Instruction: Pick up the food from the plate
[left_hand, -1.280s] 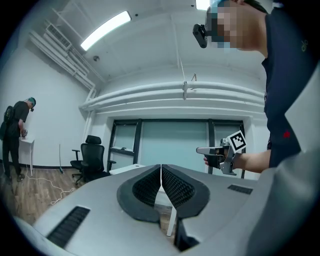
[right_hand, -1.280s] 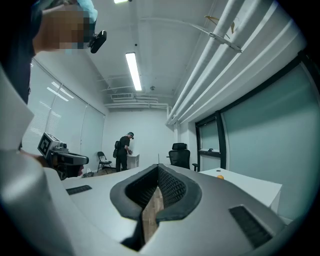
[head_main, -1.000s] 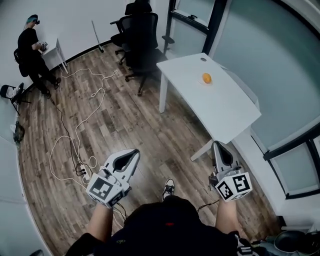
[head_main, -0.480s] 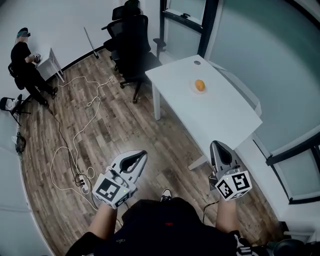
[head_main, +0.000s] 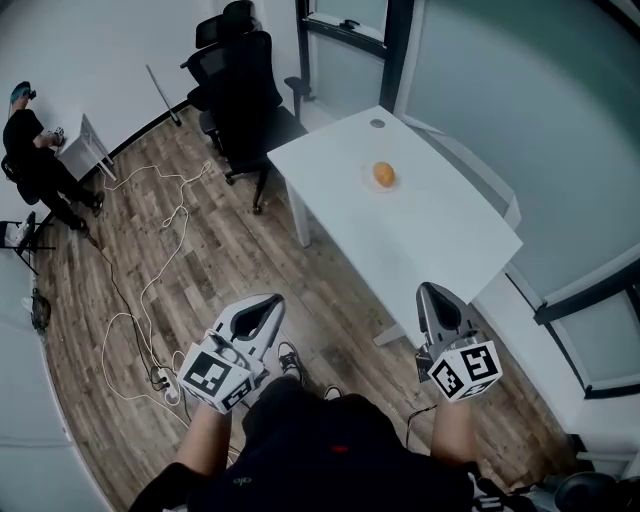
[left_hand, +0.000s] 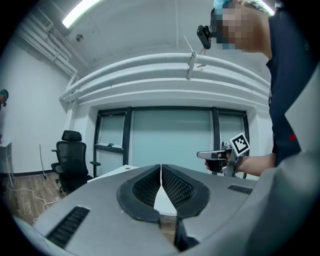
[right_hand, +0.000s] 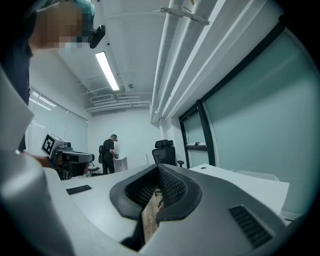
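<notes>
left gripper (head_main: 262, 310) was clenched: pads met at the tips, nothing between them, and the left gripper view confirmed it. right gripper (head_main: 433, 292) was also clenched and empty. its own view showed the pads pressed together, with only a strip of floor visible through the gap lower down.

both were held low in front of the wearer's body, over the wood floor (head_main: 230, 260). the left one angled up and to the right, the right one pointed roughly straight ahead. the right gripper's tip sat just off the near end of the white desk (head_main: 440, 235). the left was off to the side of the desk, with floor under it.

the food (head_main: 384, 174), a small orange-yellow rounded piece, sat on a pale plate (head_main: 369, 184) on the far half of the desk. the plate barely stood out from the desk top, so i couldn't trace its rim properly. the food was well apart from both grippers and untouched. a small round cable hole (head_main: 377, 123) showed near the desk's far end.

rest of the room:
- two black office chairs (head_main: 240, 85) stood beside the far end of the desk.
- a white cable (head_main: 150, 240) looped across the floor to a power strip (head_main: 165, 378) near the left gripper.
- another person (head_main: 28, 150) in dark clothes stood in the far left corner.
- a glass wall (head_main: 520, 110) ran along the right side of the desk.
</notes>
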